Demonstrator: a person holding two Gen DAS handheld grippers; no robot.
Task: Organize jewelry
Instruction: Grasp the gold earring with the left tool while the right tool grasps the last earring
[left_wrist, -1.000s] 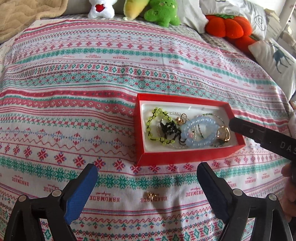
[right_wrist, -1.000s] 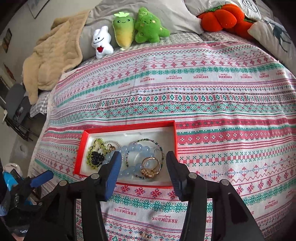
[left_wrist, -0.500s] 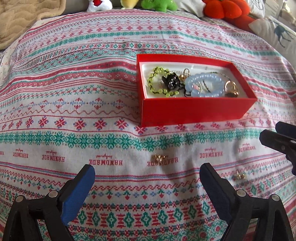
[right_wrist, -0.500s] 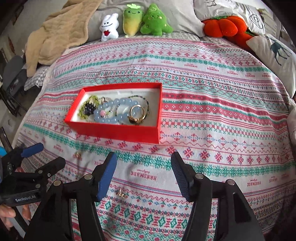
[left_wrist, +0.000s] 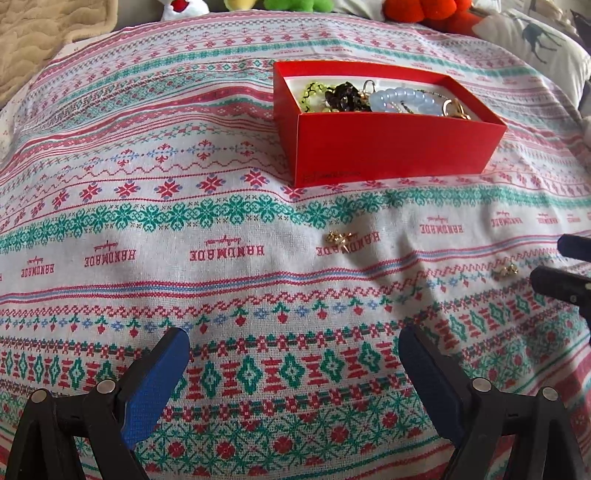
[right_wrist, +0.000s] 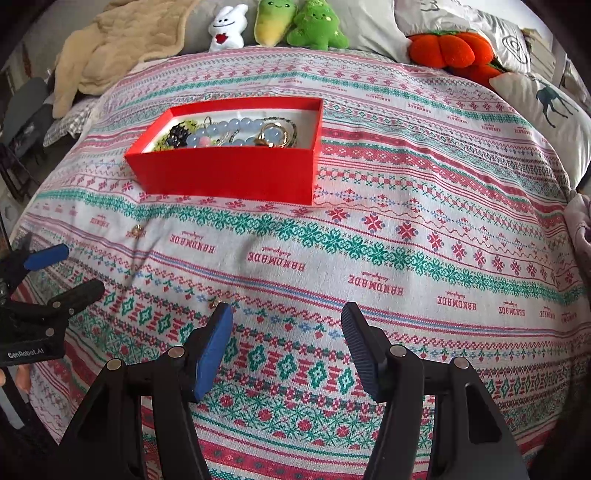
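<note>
A red box (left_wrist: 391, 147) (right_wrist: 229, 173) on the patterned bedspread holds a pale blue bead bracelet (left_wrist: 406, 99), a green bead bracelet, a black piece and gold rings. Two small gold earrings lie loose on the cloth in front of it: one (left_wrist: 339, 238) (right_wrist: 137, 230) near the middle, one (left_wrist: 505, 271) (right_wrist: 214, 303) further right. My left gripper (left_wrist: 295, 354) is open and empty, low over the cloth short of the middle earring. My right gripper (right_wrist: 286, 325) is open and empty; its left fingertip (right_wrist: 221, 317) sits just beside the second earring.
Plush toys (right_wrist: 295, 26) and an orange pumpkin cushion (right_wrist: 447, 48) line the far edge of the bed. A beige blanket (right_wrist: 122, 40) lies at the far left, a deer pillow (right_wrist: 550, 103) at the right. The bed edge drops off at the left.
Both grippers have pulled back from the box and dropped lower toward the cloth. The box now looks farther away, and the loose earrings have come into view ahead of the fingers.
</note>
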